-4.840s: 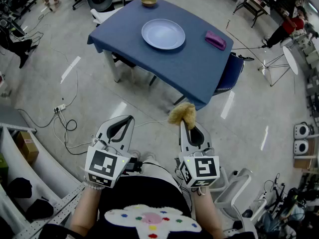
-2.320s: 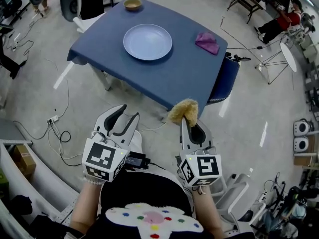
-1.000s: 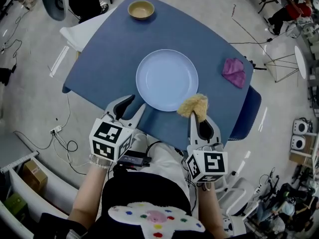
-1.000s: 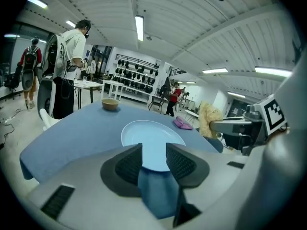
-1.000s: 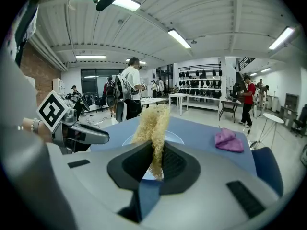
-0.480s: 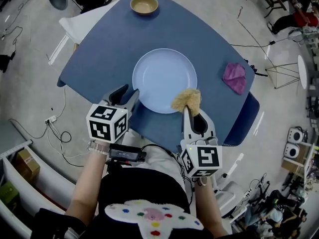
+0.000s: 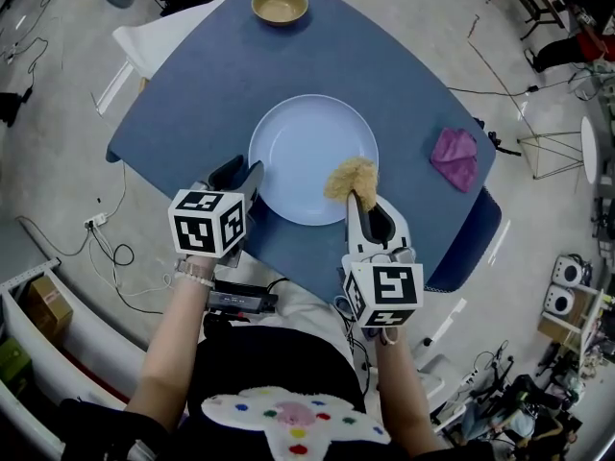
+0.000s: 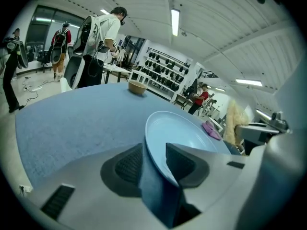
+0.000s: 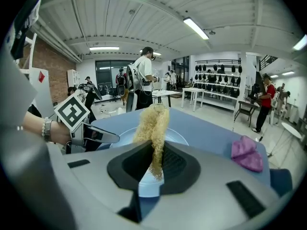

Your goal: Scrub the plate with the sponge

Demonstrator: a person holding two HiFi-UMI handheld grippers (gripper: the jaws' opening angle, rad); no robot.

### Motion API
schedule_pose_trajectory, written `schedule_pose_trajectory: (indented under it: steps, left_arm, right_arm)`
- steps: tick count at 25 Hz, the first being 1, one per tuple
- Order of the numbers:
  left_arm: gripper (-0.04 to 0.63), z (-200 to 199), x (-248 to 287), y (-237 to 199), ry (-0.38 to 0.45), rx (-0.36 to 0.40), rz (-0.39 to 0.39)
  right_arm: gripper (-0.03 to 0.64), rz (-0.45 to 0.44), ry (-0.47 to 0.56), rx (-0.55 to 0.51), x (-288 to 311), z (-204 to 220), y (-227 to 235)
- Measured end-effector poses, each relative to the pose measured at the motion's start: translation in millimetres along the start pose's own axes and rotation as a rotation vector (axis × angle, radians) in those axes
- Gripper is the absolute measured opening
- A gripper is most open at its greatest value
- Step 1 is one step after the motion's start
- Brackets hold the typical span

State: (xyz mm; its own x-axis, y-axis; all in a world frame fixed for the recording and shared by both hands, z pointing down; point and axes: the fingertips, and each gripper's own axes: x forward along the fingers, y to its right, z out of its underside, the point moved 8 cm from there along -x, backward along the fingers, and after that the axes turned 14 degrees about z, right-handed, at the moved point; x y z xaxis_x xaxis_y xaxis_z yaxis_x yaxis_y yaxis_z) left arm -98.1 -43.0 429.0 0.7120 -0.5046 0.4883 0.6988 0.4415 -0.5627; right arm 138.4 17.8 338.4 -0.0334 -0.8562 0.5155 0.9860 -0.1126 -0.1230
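The pale blue plate (image 7: pixel 309 152) lies flat in the middle of the blue counter (image 7: pixel 384 65). The left gripper (image 7: pixel 240 173) has its jaws wide apart, with the plate's near rim in between but not squeezed. The right gripper (image 7: pixel 354 200) has its jaws closed tight on the fluffy yellow sponge (image 7: pixel 350 177), which is over the plate's near right part (I cannot tell if it touches), while a small bowl (image 7: pixel 280 5) stands at the far edge and a purple cloth (image 7: pixel 455 158) lies off to the right.

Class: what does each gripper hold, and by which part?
The right gripper pinches the sponge by one end. The left gripper holds nothing; the plate rim stands between its open fingers.
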Motion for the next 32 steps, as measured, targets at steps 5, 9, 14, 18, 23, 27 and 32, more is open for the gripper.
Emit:
schedule_pose_trajectory:
  steps: [5,9,14,18,23,27,32]
  left_arm:
    - [0.111,1,7,-2,0.000,-0.029,-0.016]
    - [0.051,-1,8,-4,0.029,-0.058,-0.043]
    - [0.051,0,8,-8,0.048,-0.086,-0.041]
    - [0.051,-1,9,-7,0.039,-0.079,-0.045]
    - [0.051,-3,12,-6,0.032,-0.071,-0.047]
    - [0.051,-4,12,-7,0.030,-0.069,-0.043]
    - [0.051,-5,13,-6,0.026,-0.065,-0.042]
  right_arm:
    - [0.043,-0.001,-0.026,-0.039,17,3,2]
    - [0.043,0.009,-0.045,-0.076,32,3,5]
    - [0.043,0.037,-0.088,-0.132,55,6,6]
    - [0.043,0.061,-0.141,-0.164,73,6,9]
    - [0.043,0.094,-0.203,-0.184,95,7,15]
    - [0.043,0.100,-0.245,-0.191,112,8,16]
    - [0.043,0.101,-0.319,-0.212,130,10,17]
